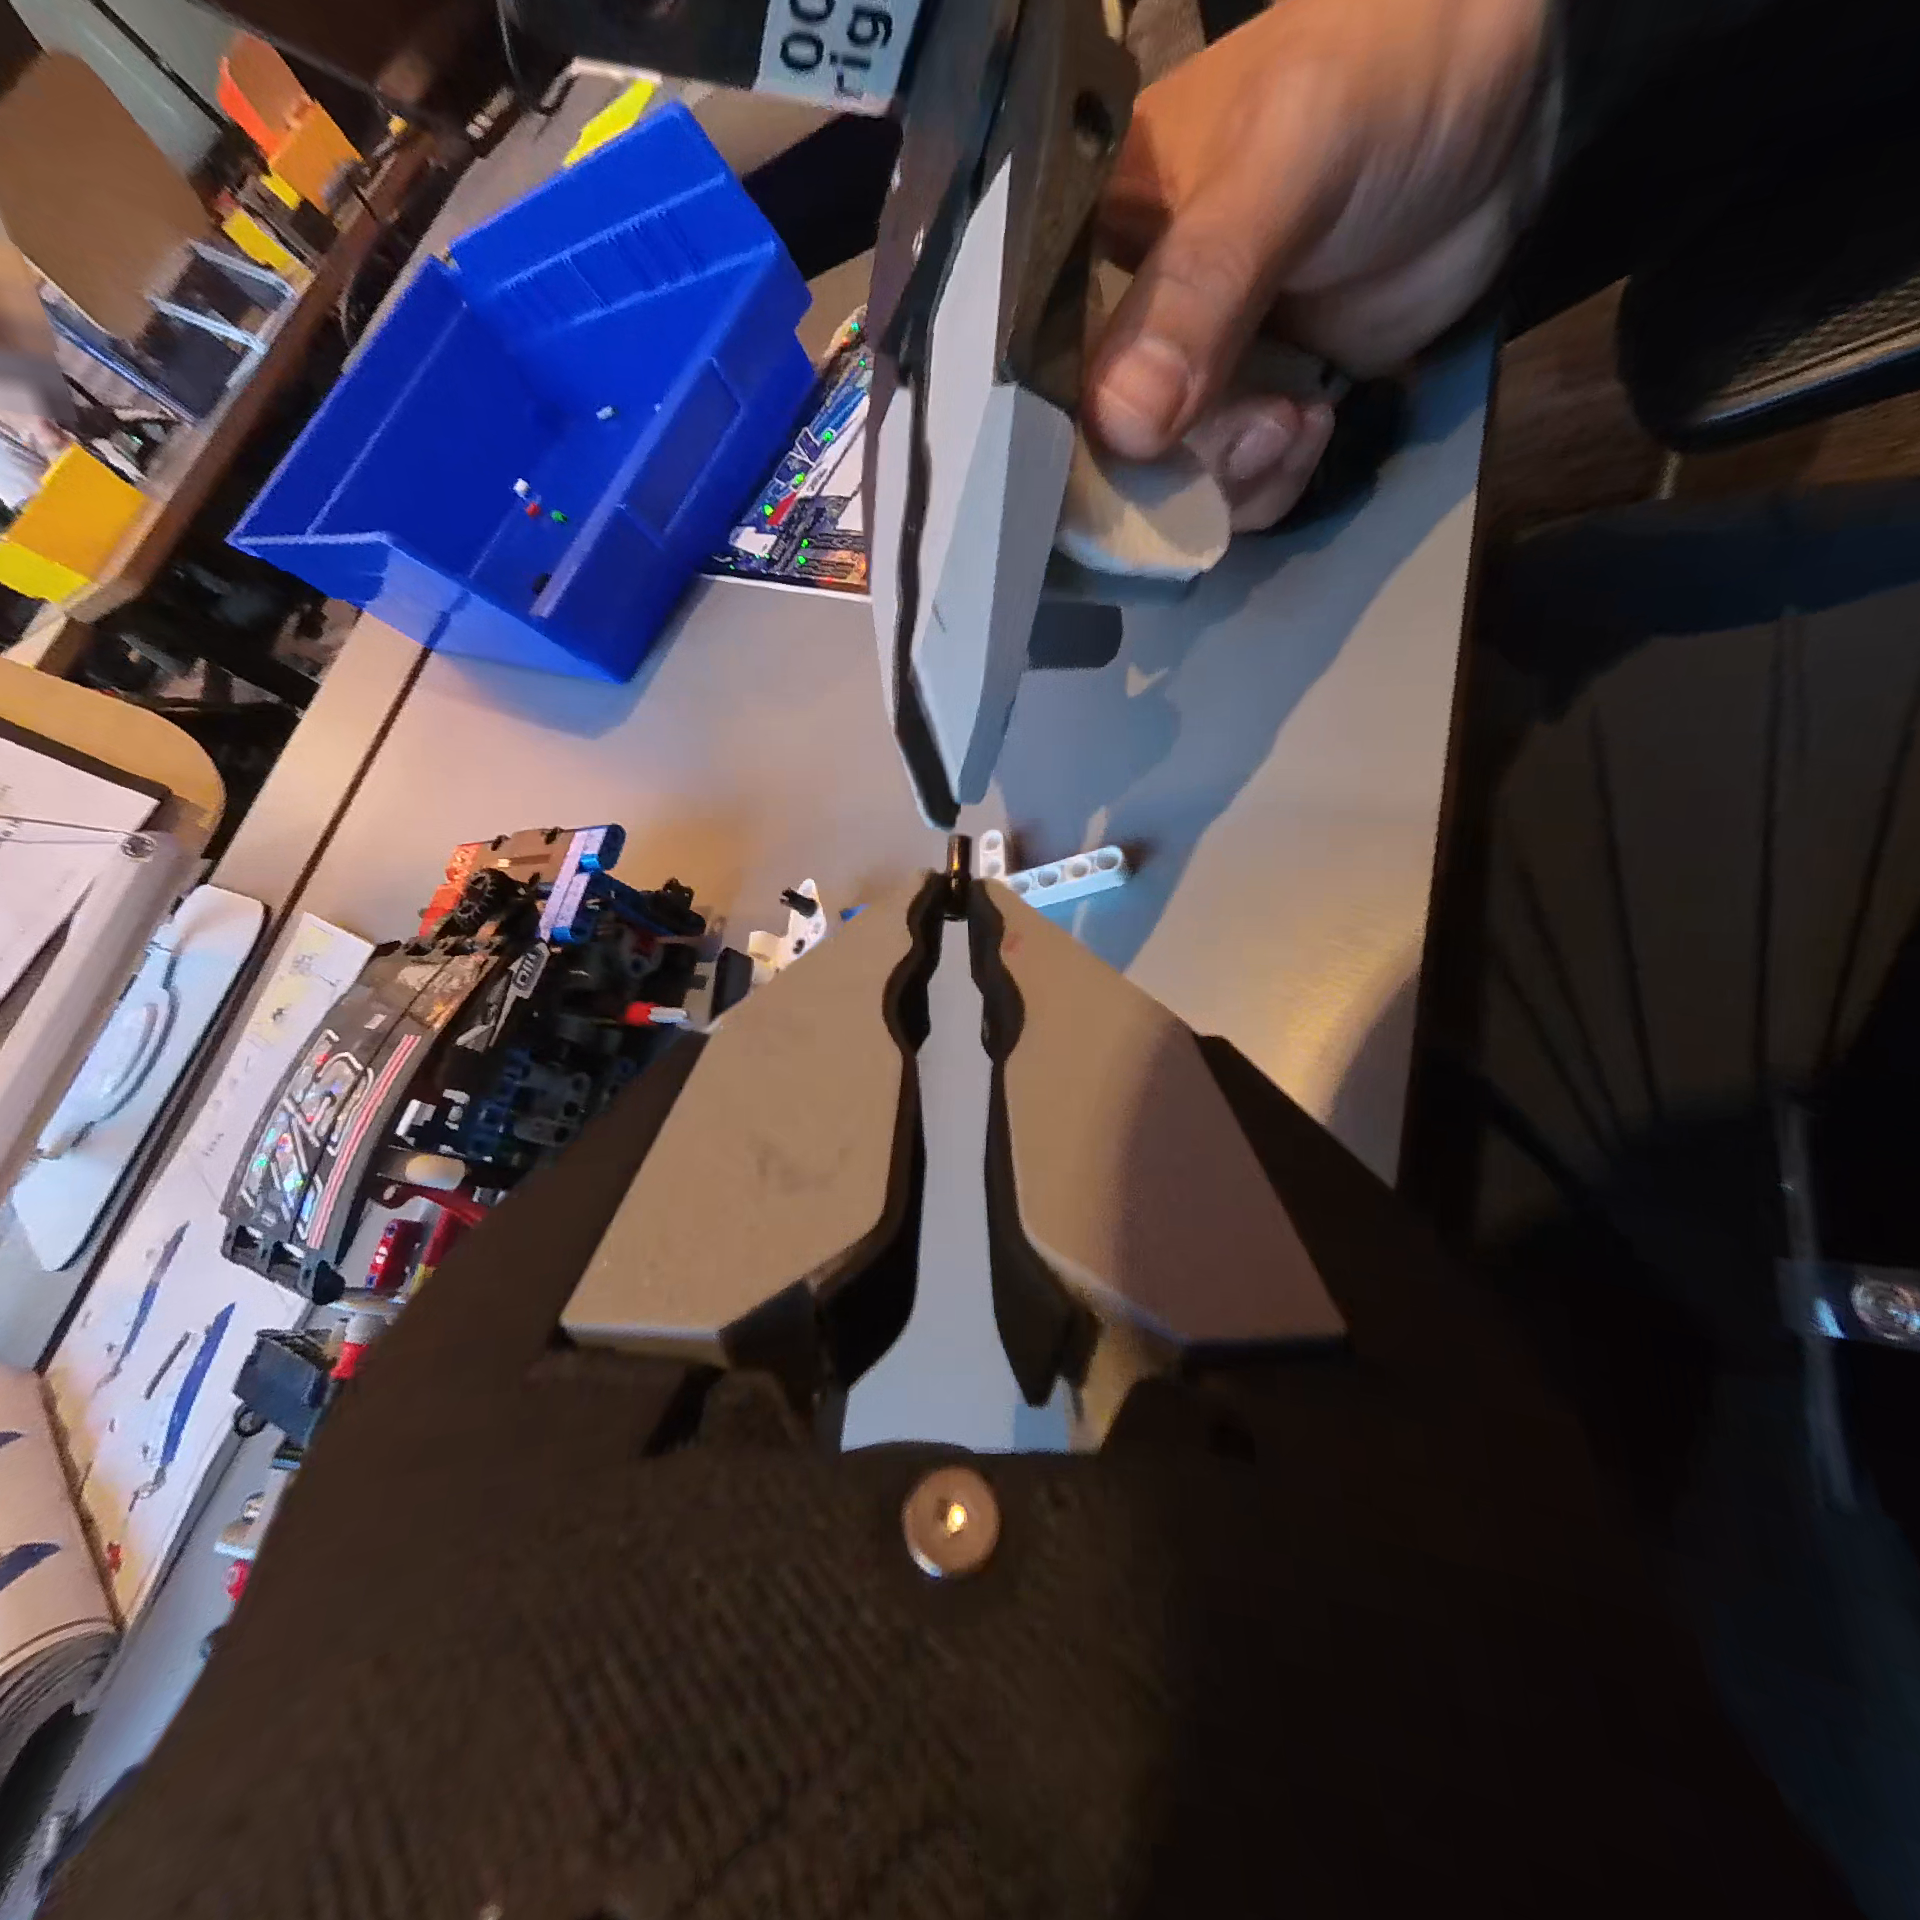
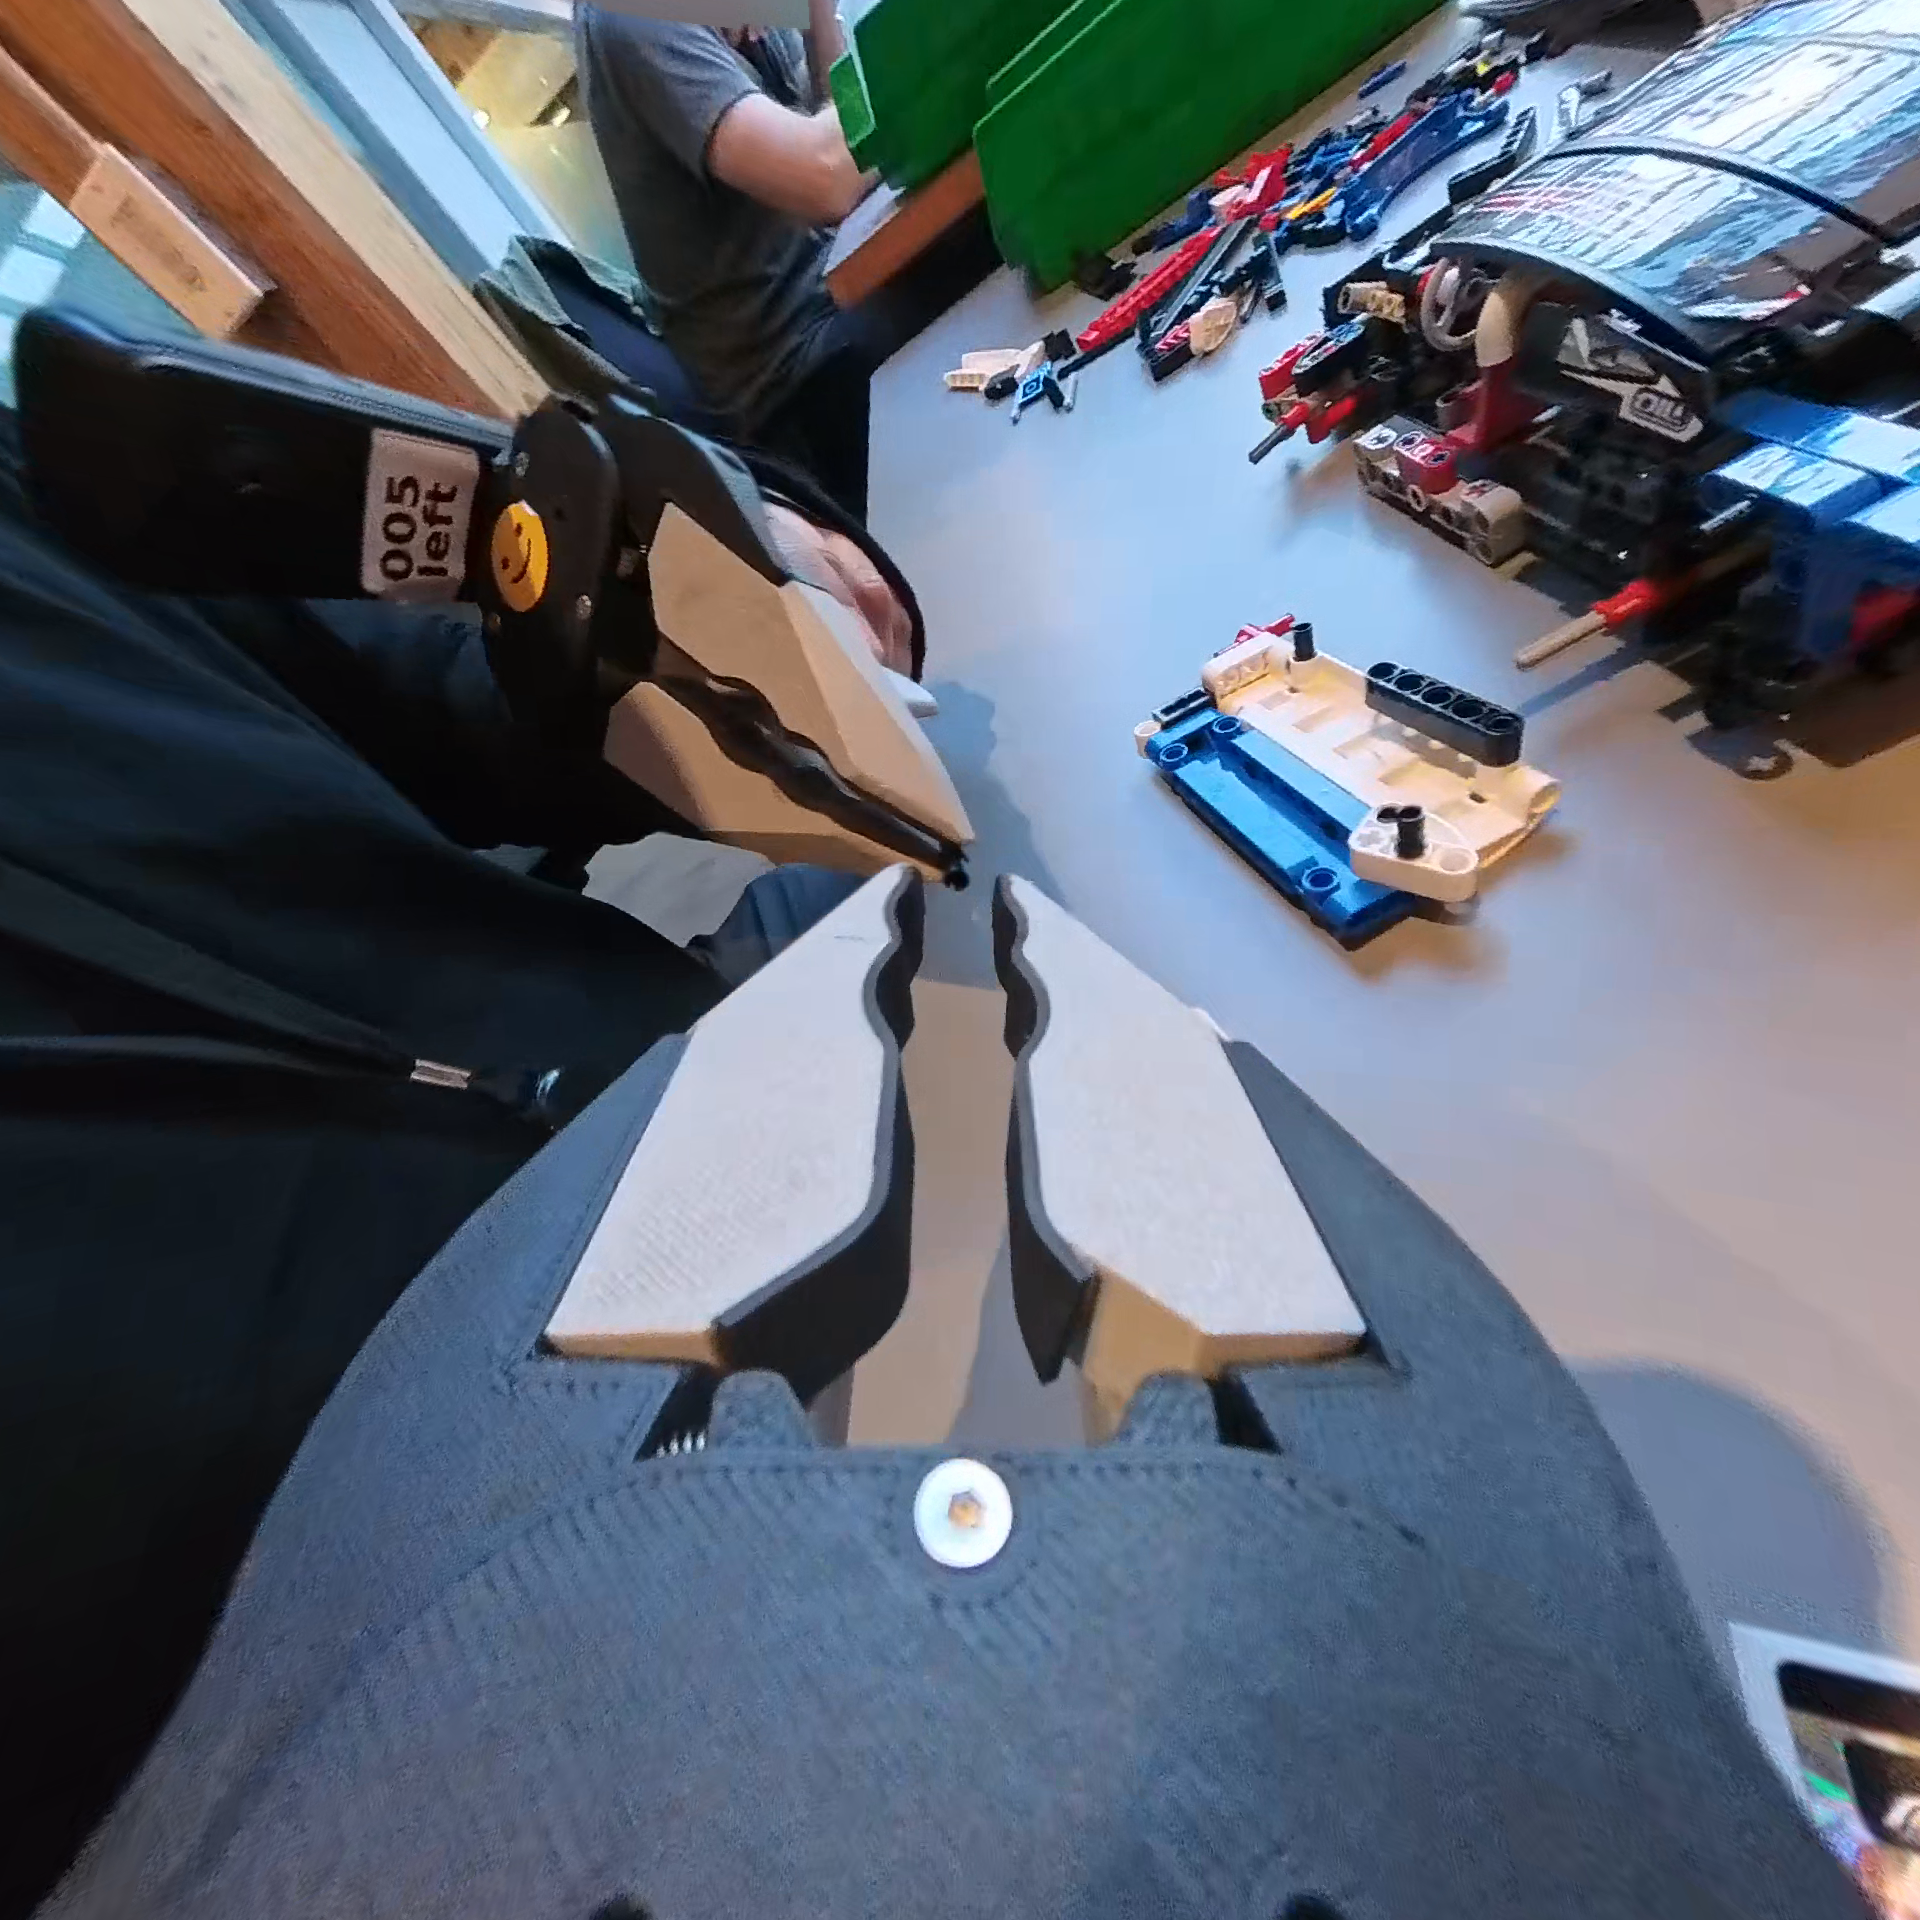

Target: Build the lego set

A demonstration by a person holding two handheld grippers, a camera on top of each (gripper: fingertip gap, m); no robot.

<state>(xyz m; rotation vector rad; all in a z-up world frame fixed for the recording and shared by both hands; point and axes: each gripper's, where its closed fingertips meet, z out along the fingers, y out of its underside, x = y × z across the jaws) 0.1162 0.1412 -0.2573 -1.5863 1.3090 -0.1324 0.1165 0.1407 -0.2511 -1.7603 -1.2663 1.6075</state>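
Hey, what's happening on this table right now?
A person is building a Lego car with two hand-held tongs. The left tongs pinch a small black pin above the table. The right tongs are open and empty, tip to tip with them. A blue-and-white panel and the half-built car wait nearby.

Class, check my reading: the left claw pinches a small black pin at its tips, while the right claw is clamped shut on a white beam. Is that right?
Not quite. The left claw does pinch the small black pin, but the right claw is open and empty, as the right wrist view shows.
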